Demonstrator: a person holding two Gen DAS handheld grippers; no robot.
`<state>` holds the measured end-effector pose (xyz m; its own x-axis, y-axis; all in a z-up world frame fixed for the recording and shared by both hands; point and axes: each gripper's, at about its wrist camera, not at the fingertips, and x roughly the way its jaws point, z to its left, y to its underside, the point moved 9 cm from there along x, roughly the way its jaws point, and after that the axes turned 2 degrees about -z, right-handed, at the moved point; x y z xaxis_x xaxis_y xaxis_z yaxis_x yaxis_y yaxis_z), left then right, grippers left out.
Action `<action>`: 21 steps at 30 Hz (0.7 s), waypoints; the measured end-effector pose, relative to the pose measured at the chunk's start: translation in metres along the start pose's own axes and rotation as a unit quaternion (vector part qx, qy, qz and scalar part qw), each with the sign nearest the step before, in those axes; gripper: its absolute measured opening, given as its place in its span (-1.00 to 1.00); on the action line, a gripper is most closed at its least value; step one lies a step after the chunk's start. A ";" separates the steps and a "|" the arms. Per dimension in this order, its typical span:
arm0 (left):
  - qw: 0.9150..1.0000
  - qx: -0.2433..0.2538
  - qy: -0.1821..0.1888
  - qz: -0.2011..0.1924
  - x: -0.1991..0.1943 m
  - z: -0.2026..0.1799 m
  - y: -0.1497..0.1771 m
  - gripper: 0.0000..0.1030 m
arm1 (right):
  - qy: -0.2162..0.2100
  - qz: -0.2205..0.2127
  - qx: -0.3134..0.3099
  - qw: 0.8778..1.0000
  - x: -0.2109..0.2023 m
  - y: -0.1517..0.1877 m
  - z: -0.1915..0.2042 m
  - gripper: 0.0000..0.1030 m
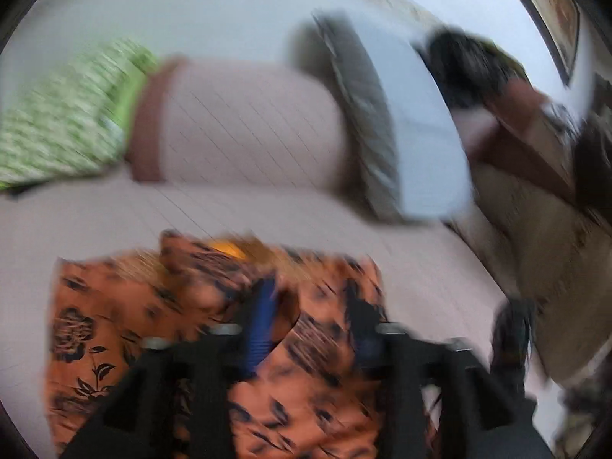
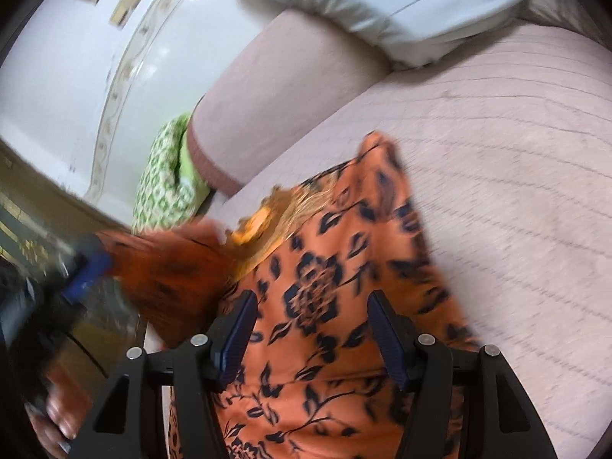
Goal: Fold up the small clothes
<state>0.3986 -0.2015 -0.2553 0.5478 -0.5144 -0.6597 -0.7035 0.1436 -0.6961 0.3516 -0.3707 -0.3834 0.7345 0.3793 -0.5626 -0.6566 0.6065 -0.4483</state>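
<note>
An orange garment with a black flower print (image 2: 329,287) lies on the pink sofa seat (image 2: 516,199); it also shows in the left wrist view (image 1: 126,306). My right gripper (image 2: 311,310) is open just above the cloth, its blue pads (image 2: 386,329) apart and empty. My left gripper (image 1: 310,317) is blurred; cloth runs between its blue pads (image 1: 262,325). In the right wrist view the left gripper (image 2: 86,267) holds a fold of the garment (image 2: 172,267) lifted at the left.
A green patterned cushion (image 1: 65,122) and a grey-and-white pillow (image 1: 382,122) lean on the sofa back (image 1: 248,122). A white wall (image 2: 57,57) is behind. A person's hand (image 2: 57,409) shows at lower left.
</note>
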 end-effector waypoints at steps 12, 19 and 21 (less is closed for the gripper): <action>0.962 -0.172 -0.200 -0.069 -0.073 0.188 -0.001 0.56 | -0.043 0.008 0.017 0.999 0.005 -0.010 0.019 0.36; 0.923 -0.232 -0.294 0.089 -0.018 0.276 0.099 0.55 | 0.059 0.000 -0.195 0.979 0.033 0.013 0.082 0.36; 0.921 -0.230 -0.293 0.112 -0.007 0.283 0.112 0.55 | 0.098 -0.004 -0.253 0.962 0.043 0.022 0.093 0.37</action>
<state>0.4441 0.0579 -0.4094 0.4209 0.0480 -0.9058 -0.8723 -0.2524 -0.4187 0.3848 -0.2757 -0.3526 0.7264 0.2070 -0.6553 -0.6864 0.1714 -0.7067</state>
